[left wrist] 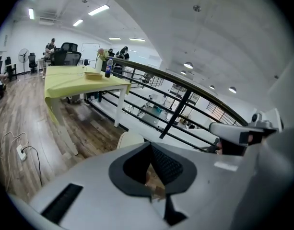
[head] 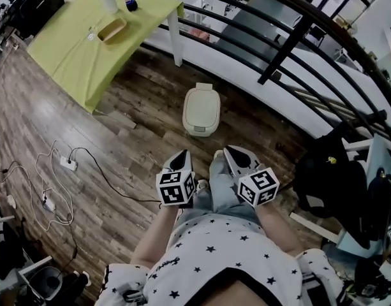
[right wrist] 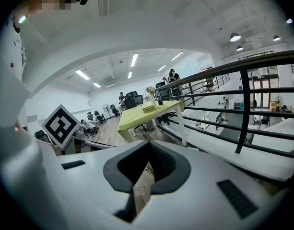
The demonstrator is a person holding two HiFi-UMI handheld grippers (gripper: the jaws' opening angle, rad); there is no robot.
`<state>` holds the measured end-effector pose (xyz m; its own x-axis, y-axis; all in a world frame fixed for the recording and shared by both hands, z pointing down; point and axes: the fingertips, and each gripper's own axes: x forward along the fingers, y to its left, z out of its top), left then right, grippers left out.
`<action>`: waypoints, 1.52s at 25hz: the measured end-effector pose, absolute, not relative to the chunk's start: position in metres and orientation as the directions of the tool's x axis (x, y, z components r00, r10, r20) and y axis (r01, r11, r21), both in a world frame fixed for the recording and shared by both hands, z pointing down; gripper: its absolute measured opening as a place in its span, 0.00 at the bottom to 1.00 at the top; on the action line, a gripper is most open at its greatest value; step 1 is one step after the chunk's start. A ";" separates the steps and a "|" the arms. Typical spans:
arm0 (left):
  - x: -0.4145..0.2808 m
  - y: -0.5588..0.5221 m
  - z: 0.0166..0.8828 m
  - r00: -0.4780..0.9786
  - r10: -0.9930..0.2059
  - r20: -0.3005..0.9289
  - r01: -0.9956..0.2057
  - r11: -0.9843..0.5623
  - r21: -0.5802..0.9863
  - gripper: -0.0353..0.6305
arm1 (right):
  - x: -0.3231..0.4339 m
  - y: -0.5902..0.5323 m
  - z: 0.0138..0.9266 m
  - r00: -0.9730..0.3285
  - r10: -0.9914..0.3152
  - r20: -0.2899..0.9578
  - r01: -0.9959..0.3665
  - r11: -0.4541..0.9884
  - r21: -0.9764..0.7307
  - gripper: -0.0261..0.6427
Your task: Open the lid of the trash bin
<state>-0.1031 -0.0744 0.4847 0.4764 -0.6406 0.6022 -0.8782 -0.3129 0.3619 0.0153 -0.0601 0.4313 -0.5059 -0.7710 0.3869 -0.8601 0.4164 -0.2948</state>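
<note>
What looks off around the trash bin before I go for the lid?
Nothing stands out. The trash bin stands upright by the railing, lid down, no spill round it. Loose cables and a power strip lie on the floor, far from it at the head view's left.

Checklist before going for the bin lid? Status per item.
1. Bin in view, upright on the floor: ok.
2. Lid shut, nothing on it: ok.
3. Left gripper empty, fingers together: ok.
4. Right gripper empty, fingers together: ok.
5. Within reach: not ok. Both grippers are held near the body, well short of the bin.
6. How the lid opens, by edge, button or pedal: cannot tell.
</note>
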 end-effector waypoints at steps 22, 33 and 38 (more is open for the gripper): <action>-0.071 -0.155 0.622 0.416 -0.522 0.744 -0.909 -0.214 0.358 0.07 | 0.040 -0.136 0.539 -0.546 -0.661 0.515 -0.837 0.406 -0.366 0.03; -0.045 -0.182 0.704 0.415 -0.443 0.795 -0.910 -0.217 0.354 0.07 | 0.056 -0.158 0.597 -0.554 -0.617 0.559 -0.832 0.389 -0.395 0.03; -0.041 -0.190 0.745 0.402 -0.409 0.819 -0.915 -0.205 0.347 0.07 | 0.060 -0.165 0.620 -0.559 -0.600 0.573 -0.829 0.378 -0.412 0.03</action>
